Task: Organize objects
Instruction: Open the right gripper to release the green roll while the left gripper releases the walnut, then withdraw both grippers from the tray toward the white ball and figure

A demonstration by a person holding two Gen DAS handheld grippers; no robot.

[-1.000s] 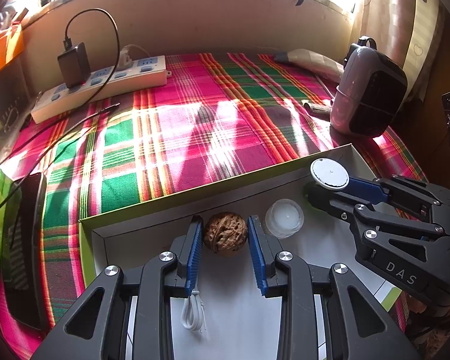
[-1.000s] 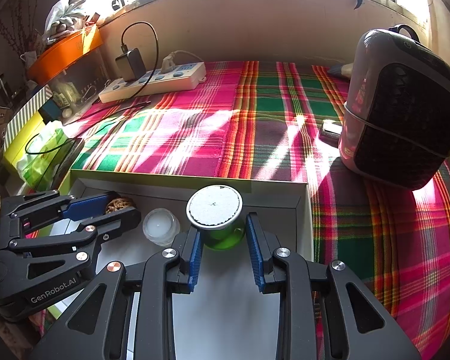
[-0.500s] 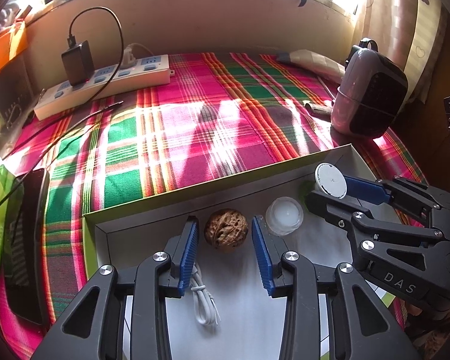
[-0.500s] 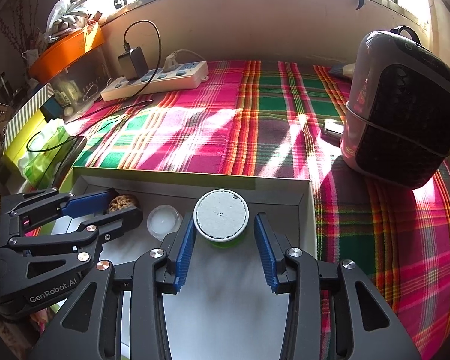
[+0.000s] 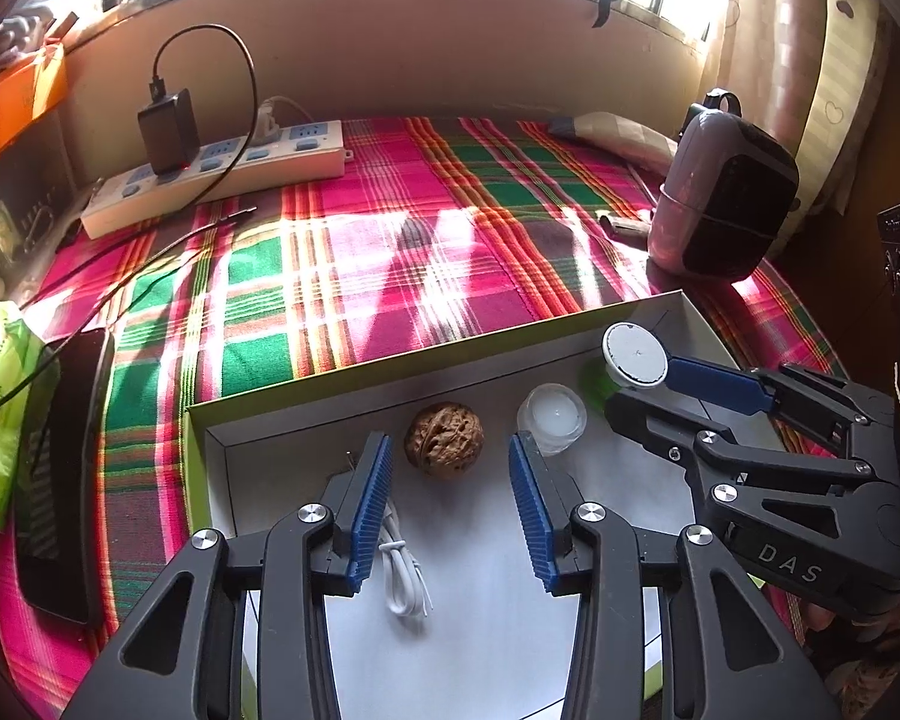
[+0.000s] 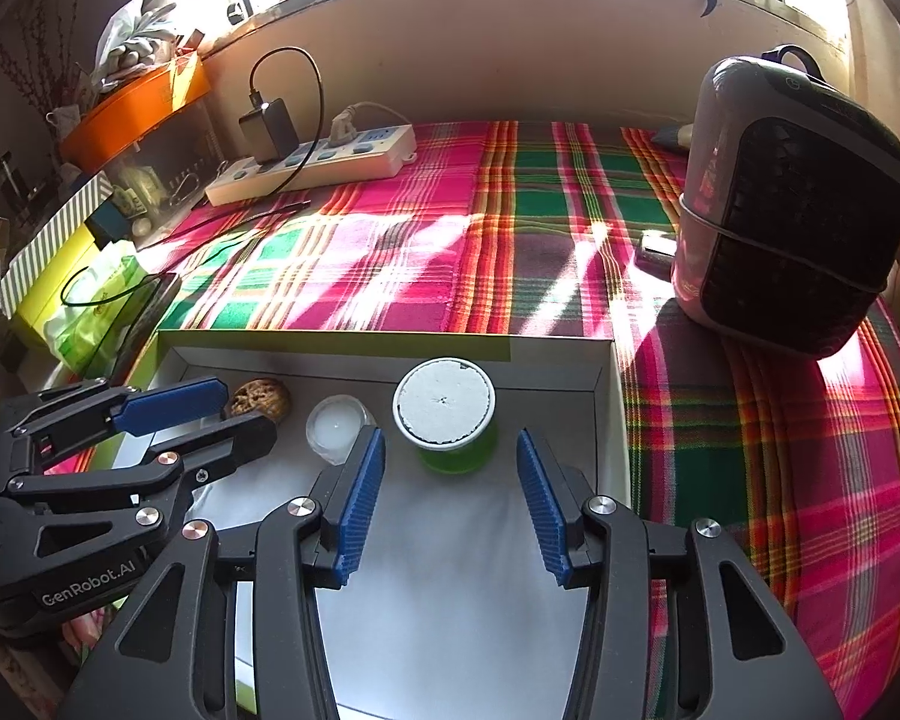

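Walnut (image 5: 444, 441) sits on the white floor of the shallow box (image 5: 306, 402), close to its far wall, and the left tool (image 5: 450, 501) is spreading its blue pads, nothing touching the shell. At three o'clock from the walnut stands a small white candle cup (image 5: 552, 419), and further that way the green jar with the white lid (image 6: 447, 414). Right tool (image 6: 450, 498) is widening too, both pads clear of the jar's sides. A coiled white cable (image 5: 402, 570) lies at six o'clock from the walnut, and the box rests on a plaid cloth (image 6: 450, 252).
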